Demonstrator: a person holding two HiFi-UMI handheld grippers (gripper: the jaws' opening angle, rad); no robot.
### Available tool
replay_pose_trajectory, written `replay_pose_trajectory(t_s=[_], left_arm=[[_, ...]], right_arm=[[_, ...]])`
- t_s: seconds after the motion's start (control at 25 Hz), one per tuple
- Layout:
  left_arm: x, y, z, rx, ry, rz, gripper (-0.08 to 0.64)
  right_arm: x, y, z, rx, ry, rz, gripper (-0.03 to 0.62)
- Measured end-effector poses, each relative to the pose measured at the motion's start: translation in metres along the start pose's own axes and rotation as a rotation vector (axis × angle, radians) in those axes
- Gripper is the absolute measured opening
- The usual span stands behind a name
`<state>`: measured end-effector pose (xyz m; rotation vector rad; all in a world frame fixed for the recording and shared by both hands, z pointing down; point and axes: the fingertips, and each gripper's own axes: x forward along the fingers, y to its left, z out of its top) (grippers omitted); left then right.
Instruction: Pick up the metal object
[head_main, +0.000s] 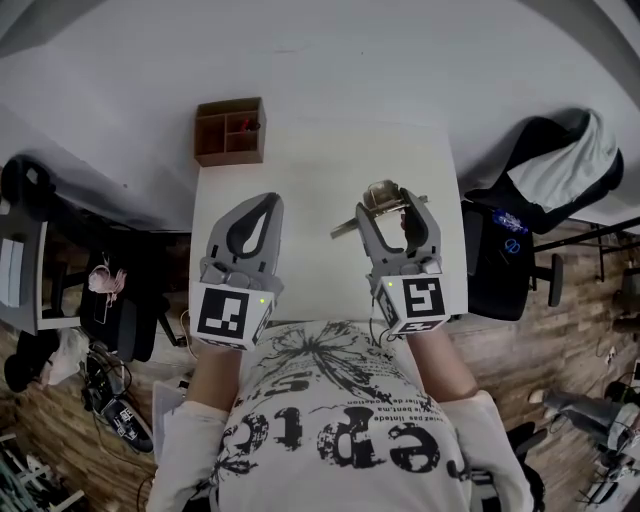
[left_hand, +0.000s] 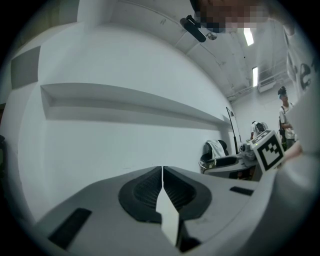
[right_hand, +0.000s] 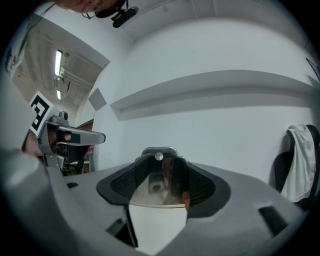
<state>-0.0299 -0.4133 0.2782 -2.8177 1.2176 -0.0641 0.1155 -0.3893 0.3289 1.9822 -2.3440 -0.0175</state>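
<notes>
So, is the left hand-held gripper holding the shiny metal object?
No: the left hand-held gripper is shut, with nothing between its jaws.

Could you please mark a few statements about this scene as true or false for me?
1. The right tool is shut on the metal object. True.
2. The left tool is open. False: its jaws are together, with nothing between them.
3. A wooden box stands at the far left corner of the table. True.
4. The chair with a white cloth on it stands at the table's left side. False: it stands at the right side.
</notes>
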Motion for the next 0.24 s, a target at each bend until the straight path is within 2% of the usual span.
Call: replay_pose_trajectory(t_s=[0.24], left_arm=[[0.0037, -0.0039, -0.0049, -0.012, 0.001, 0.026, 0.011]], right_arm=[[-0.0057, -0.0056, -0.0077, 0.019, 0.013, 0.003, 0.279]])
